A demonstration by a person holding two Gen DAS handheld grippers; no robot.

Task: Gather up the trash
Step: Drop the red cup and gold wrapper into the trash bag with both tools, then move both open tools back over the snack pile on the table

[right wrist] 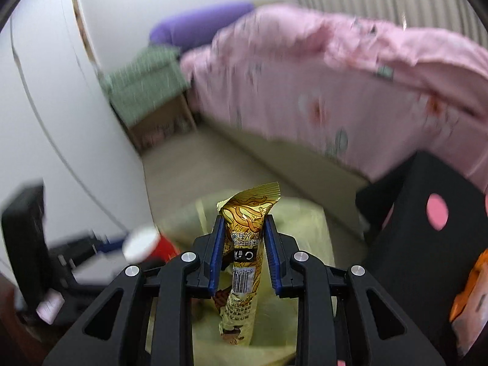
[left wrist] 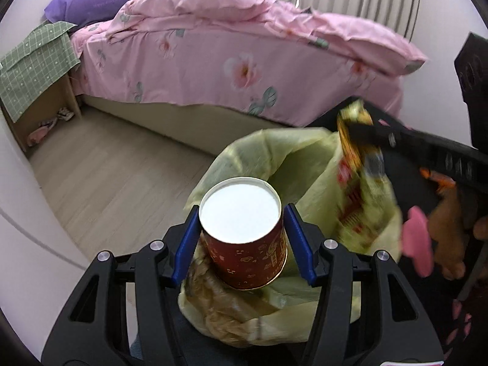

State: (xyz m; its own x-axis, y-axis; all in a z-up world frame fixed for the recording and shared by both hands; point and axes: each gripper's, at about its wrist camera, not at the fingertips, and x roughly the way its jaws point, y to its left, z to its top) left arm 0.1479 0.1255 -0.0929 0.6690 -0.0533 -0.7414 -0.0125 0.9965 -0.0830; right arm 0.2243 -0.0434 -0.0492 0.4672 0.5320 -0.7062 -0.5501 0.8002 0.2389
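My left gripper [left wrist: 241, 213] is shut on a red paper cup [left wrist: 244, 238] held upside down, its white base up, over the open yellow-green trash bag [left wrist: 292, 158]. My right gripper [right wrist: 244, 222] is shut on a yellow snack wrapper [right wrist: 244, 244] that hangs down into the same bag [right wrist: 308, 225]. In the left wrist view the right gripper [left wrist: 363, 134] holds the wrapper [left wrist: 357, 177] at the bag's right rim. The cup [right wrist: 146, 244] and left gripper show blurred at the lower left of the right wrist view. Crumpled brown plastic [left wrist: 213, 305] lies in the bag's near side.
A bed with a pink floral duvet [left wrist: 244, 48] and a purple pillow [left wrist: 97, 0] stands behind the bag. A bedside shelf under green cloth [left wrist: 33, 64] is at the left on the wooden floor [left wrist: 122, 170]. A black item with pink spots [right wrist: 427, 228] is at the right.
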